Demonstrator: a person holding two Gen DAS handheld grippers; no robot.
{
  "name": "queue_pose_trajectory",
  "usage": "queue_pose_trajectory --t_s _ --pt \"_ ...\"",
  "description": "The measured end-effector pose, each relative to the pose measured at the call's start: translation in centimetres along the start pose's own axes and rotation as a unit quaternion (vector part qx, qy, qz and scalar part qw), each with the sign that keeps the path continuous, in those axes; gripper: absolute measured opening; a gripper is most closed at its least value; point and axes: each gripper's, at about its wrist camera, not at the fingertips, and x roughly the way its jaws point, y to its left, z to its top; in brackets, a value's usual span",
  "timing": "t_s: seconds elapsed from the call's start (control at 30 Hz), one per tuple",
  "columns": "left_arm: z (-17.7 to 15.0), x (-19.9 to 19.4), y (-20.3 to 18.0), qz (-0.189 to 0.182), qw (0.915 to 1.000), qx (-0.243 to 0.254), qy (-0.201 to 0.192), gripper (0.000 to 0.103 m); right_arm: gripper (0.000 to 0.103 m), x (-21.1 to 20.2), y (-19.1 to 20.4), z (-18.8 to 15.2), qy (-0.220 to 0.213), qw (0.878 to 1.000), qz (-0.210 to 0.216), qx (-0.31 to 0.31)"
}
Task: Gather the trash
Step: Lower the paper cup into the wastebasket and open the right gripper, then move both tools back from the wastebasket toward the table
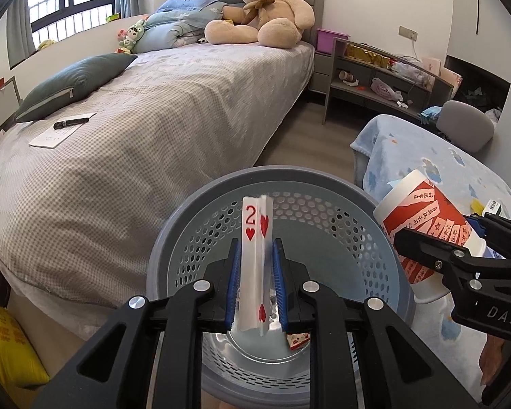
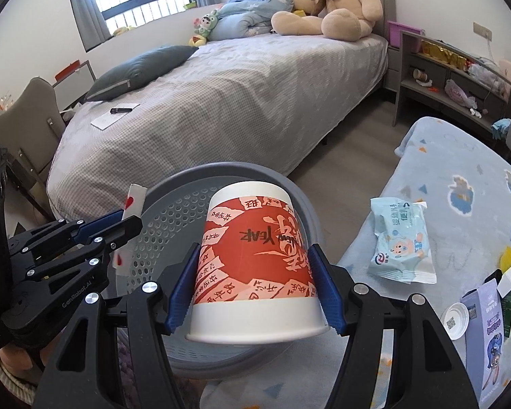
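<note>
In the left wrist view, the left tool (image 1: 255, 269) pinches a folded two-of-hearts playing card (image 1: 255, 259) upright between its blue pads, right over the open mouth of the grey perforated bin (image 1: 289, 211); the right tool (image 1: 460, 238) enters at 3 o'clock clamping a red-and-white paper cup (image 1: 422, 214). In the right wrist view, the right tool (image 2: 255, 283) grips that cup (image 2: 255, 255) upside down above the bin (image 2: 173, 211), the left tool (image 2: 126, 225) with its card (image 2: 133, 201) at 9 o'clock, and a pale blue wipes packet (image 2: 400, 242) lying on the blanket-covered table (image 2: 460, 211) at 3 o'clock.

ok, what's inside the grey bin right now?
In the grey bin, one small red-patterned scrap shows on the floor. The left gripper and its playing cards hide the rest.
</note>
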Motion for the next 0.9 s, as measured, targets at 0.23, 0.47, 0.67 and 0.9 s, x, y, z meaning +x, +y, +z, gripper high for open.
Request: queue_pose_trajectory --t_s 0.23,0.47,0.67,0.9 --pt "-0.2 0.4 0.4 0.003 0.9999 -0.009 0.010 0.017 0.062 0.7 0.6 -0.2 0.007 1.000 0.004 -0.011" --pt "-0.2 0.2 0.7 0.010 0.9998 -0.017 0.005 0.037 0.066 0.6 0.3 -0.1 0.003 1.000 0.004 -0.007" --pt "-0.2 0.0 0.8 0.017 0.9996 -0.023 0.000 0.051 0.067 0.4 0.2 -0.1 0.001 1.000 0.001 -0.004" --pt "-0.1 0.0 1.1 0.023 0.9993 -0.030 -0.004 0.061 0.067 0.6 0.2 -0.3 0.004 1.000 -0.002 -0.004"
